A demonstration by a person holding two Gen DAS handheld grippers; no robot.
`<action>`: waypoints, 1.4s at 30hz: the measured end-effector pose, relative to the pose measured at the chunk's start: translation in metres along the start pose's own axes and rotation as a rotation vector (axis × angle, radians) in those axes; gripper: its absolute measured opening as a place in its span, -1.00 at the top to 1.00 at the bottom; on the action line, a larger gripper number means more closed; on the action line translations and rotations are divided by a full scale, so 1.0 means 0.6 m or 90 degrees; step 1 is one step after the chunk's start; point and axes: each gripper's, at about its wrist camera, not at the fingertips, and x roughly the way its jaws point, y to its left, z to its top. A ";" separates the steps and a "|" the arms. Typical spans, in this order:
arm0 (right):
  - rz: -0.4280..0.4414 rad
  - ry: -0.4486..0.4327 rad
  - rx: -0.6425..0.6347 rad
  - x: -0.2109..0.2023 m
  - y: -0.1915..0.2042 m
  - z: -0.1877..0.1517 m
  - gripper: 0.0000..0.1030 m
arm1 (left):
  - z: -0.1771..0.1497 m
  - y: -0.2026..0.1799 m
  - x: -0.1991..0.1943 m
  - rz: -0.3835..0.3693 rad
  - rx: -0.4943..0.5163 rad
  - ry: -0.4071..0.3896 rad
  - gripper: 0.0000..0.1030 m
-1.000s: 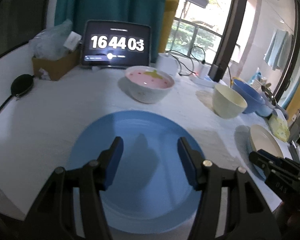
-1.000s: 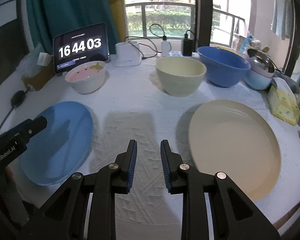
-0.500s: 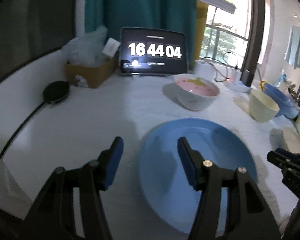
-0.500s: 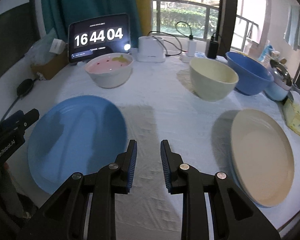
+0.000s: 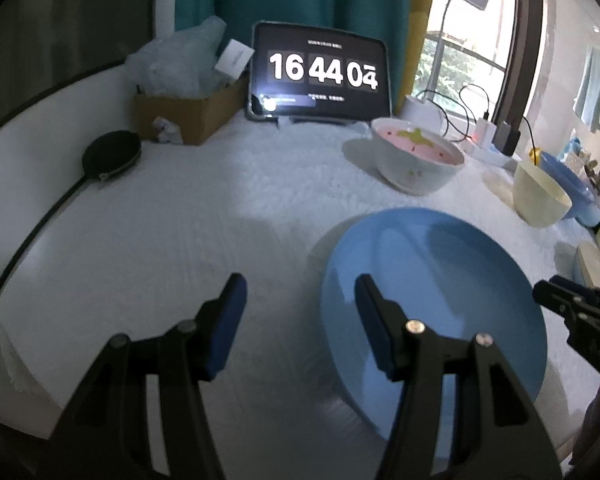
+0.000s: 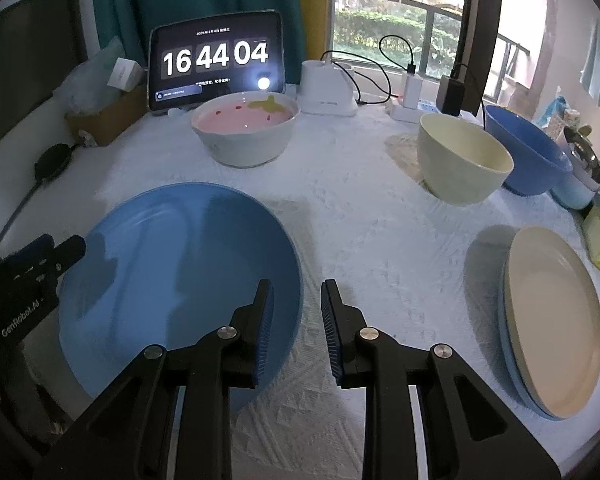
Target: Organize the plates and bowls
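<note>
Overhead, left gripper (image 5: 300, 300) half-open and right gripper (image 6: 296, 304) narrowly parted, both empty, astride blue plate (image 6: 172, 264) edges

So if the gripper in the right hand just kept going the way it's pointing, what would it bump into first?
Probably the white tablecloth, just right of the blue plate. The right gripper tilts downward, open and empty; its left finger overlaps the plate's rim, so depth is uncertain.

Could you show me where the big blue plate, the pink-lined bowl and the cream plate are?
blue plate (image 6: 172, 264), right wrist view, on its flat middle.
pink-lined bowl (image 6: 246, 146), right wrist view, on its white outer wall.
cream plate (image 6: 552, 320), right wrist view, on its centre.
</note>
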 end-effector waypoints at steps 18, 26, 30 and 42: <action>0.012 0.058 0.028 0.056 -0.001 -0.002 0.50 | -0.011 -0.016 0.038 -0.017 0.044 0.042 -0.11; 0.041 0.048 0.026 0.053 -0.002 -0.010 0.51 | -0.014 -0.025 0.036 -0.030 0.052 0.036 0.36; 0.049 0.042 0.016 0.046 -0.001 -0.018 0.52 | -0.016 -0.038 0.033 -0.035 0.055 0.042 0.44; 0.040 0.008 0.024 0.011 -0.030 -0.024 0.61 | -0.017 -0.065 0.007 -0.054 0.059 0.044 0.44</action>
